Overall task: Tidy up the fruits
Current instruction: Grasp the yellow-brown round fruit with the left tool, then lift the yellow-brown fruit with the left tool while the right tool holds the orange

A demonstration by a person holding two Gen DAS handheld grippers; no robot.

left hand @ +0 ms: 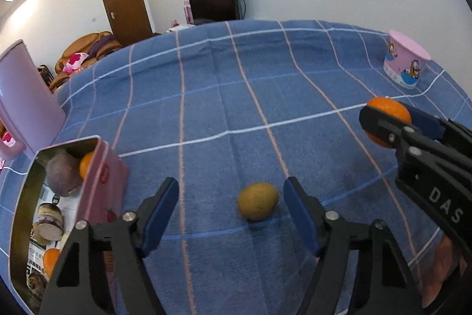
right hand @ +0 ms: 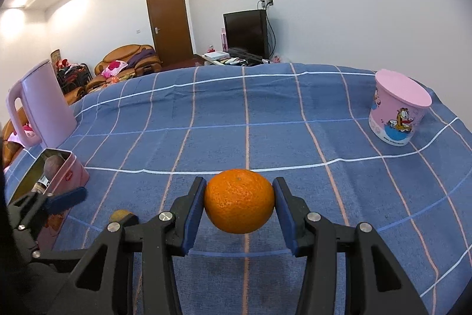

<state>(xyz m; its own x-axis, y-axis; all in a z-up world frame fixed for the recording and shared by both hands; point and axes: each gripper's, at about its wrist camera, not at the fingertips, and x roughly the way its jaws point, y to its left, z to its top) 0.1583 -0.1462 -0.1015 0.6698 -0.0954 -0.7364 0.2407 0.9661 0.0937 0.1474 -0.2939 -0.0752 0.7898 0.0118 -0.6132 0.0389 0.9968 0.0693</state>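
While your right gripper point(right hand: 239, 204) is clamped on the orange point(right hand: 239, 201), pads pressing its two sides and the fruit lifted clear of the blue checked cloth point(left hand: 309, 73), your left gripper point(left hand: 231, 214) stands open with nothing held. The kiwi point(left hand: 258, 205) lies on the cloth straight ahead of the left tongs, between the two blue pads point(left hand: 301, 214) but touching neither, sitting closer to the right-hand pad. Its long axis runs roughly across the gap, from pad to pad, so a squeeze would likely catch it end to end; judge whether that suits you. The left hand is plainly the nearer one. The pink tin point(left hand: 100, 182), already holding fruit, stands just to the left of those tongs, well apart from your right gripper's load.
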